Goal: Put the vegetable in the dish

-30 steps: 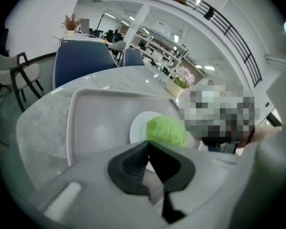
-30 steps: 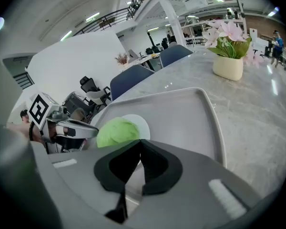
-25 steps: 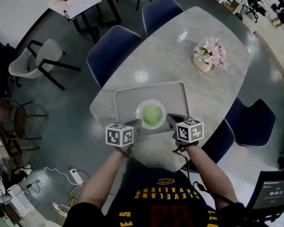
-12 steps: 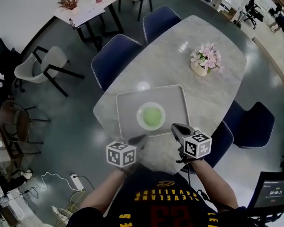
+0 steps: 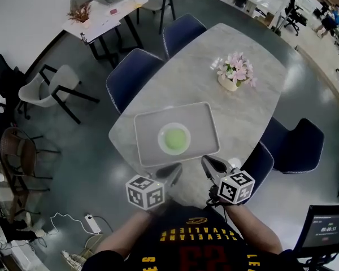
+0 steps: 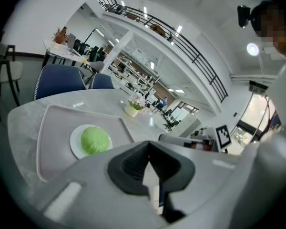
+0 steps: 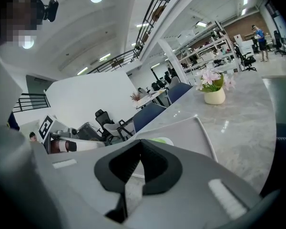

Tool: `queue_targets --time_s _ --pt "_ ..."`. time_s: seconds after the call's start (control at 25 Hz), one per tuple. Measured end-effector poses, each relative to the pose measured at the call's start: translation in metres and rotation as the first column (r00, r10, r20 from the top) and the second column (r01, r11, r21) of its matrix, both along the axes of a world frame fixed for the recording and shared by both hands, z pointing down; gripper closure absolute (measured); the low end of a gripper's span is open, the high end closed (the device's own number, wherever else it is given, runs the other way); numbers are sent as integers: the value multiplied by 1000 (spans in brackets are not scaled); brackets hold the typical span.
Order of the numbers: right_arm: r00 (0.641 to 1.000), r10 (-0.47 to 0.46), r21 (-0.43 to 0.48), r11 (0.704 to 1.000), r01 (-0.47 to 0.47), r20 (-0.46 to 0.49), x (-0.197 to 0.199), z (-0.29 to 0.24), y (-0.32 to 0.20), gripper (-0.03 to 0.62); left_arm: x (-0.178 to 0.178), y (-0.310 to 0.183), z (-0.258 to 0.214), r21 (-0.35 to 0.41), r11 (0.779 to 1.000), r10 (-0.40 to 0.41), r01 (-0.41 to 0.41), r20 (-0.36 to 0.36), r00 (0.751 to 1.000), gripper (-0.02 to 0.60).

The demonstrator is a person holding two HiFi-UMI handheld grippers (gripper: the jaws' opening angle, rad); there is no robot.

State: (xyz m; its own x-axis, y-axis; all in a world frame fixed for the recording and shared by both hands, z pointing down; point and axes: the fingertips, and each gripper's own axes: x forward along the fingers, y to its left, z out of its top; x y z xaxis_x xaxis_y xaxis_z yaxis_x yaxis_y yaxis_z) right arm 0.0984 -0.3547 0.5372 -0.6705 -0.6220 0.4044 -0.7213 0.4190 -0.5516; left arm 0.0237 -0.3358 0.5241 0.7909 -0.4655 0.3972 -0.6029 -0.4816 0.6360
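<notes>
A round green vegetable [image 5: 174, 139] lies in a small white dish [image 5: 163, 147] in the middle of a grey tray [image 5: 148, 126] on the marble table. In the left gripper view the vegetable [image 6: 95, 140] rests in the dish [image 6: 76, 146], ahead and to the left. My left gripper [image 5: 175, 170] hovers short of the tray's near edge, shut and empty. My right gripper [image 5: 207, 162] hangs beside it on the right, also shut with nothing in it. In the right gripper view only a green sliver of the vegetable [image 7: 157, 140] shows above the jaws.
A pot of pink flowers [image 5: 233, 74] stands at the table's far end. Blue chairs [image 5: 131, 72] [image 5: 182, 29] line the left side and another [image 5: 298, 145] sits at the right. The table's near edge [image 5: 183, 193] lies just below the grippers.
Both grippers have drawn back from the dish toward the person and risen. The vegetable stays in the dish.
</notes>
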Motion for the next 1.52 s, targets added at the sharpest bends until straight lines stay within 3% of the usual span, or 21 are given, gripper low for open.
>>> queue_targets --time_s 0.4,0.96,1.52 --pt "1000 -5 113 994 3 13 24 -26 23 588 24 23 -31 112 994 -6 7 -6 1000 580" --pt "998 -62 234 971 55 21 14 -53 34 588 24 32 -32 110 994 -24 24 5 1000 580" --pt "998 -56 231 972 54 0 11 -50 36 588 26 30 -28 91 996 -8 7 10 1000 580"
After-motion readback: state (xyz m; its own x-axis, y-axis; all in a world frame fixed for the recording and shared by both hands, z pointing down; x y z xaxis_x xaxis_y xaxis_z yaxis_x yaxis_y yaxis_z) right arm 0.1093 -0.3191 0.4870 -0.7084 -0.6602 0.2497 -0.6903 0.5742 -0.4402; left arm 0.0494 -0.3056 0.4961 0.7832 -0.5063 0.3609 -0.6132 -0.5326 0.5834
